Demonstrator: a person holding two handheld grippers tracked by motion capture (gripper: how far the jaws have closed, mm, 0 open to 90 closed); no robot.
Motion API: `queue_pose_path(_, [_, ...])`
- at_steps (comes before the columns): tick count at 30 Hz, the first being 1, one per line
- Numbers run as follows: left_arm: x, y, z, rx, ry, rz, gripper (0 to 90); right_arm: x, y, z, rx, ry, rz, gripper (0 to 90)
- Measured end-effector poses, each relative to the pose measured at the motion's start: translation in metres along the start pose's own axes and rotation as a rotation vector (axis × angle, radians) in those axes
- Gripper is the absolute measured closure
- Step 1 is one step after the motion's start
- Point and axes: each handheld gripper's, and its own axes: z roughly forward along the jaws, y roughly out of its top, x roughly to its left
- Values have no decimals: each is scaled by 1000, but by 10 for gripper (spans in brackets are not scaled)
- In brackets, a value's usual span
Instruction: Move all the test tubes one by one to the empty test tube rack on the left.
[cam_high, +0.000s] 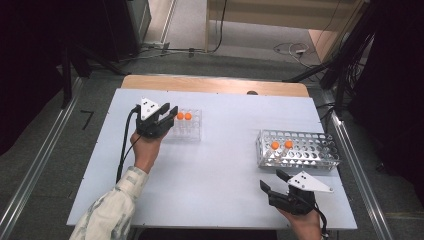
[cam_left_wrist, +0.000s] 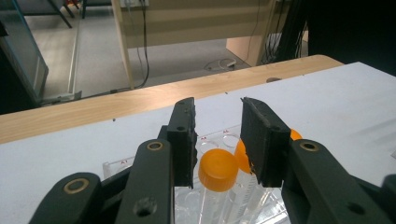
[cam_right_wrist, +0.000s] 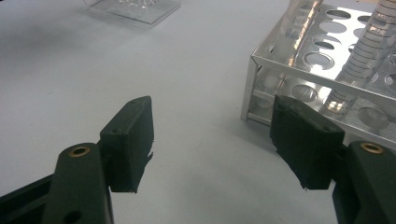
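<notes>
**At the clear rack, upper left of the table: a tube between loosened jaws**

On the white table (cam_high: 220, 190), seen from the high view, two racks sit well apart. A small clear plastic rack (cam_high: 187, 126) lies in the upper left, holding two orange-capped tubes side by side. A larger metal rack (cam_high: 300, 150) lies at the right, also carrying two orange-capped tubes.

The left gripper (cam_high: 167, 116) is held by a hand (cam_high: 146, 150) that reaches up from the lower left, its jaws pointing at the near edge of the clear rack. In the left gripper view, the nearer orange-capped tube (cam_left_wrist: 217, 169) stands between the two black jaws, leaning a little toward the camera. The jaws sit close on either side of the cap with slight gaps showing, so they look released rather than clenched on it. Judging by this, the tube has likely been set into its hole and the grip eased so it can stand by itself. A second orange cap (cam_left_wrist: 241, 156) sits just behind the right-hand jaw.

The right gripper (cam_high: 280, 186) rests low in the lower right of the high view, just in front of the metal rack. Its jaws are spread wide with nothing between them, apparently ready for the next tube.
</notes>
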Motion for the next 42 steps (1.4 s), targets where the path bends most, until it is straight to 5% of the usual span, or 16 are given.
queue_pose_path(7, [0, 2, -10, -23, -6, -20, 582, -1, 0, -1, -2, -6, 6, 289])
queue_pose_path(16, [-13, -8, -36, -20, -40, -28, 372, -5, 0, 0, -3, -19, 17, 289])
queue_pose_path(24, [-24, -27, -56, -13, -91, -45, 325, -7, 0, 0, -6, -34, 21, 291])
queue_pose_path(42, [-28, -78, -84, 59, -108, -30, 249, -22, 2, -1, -30, -109, 50, 303])
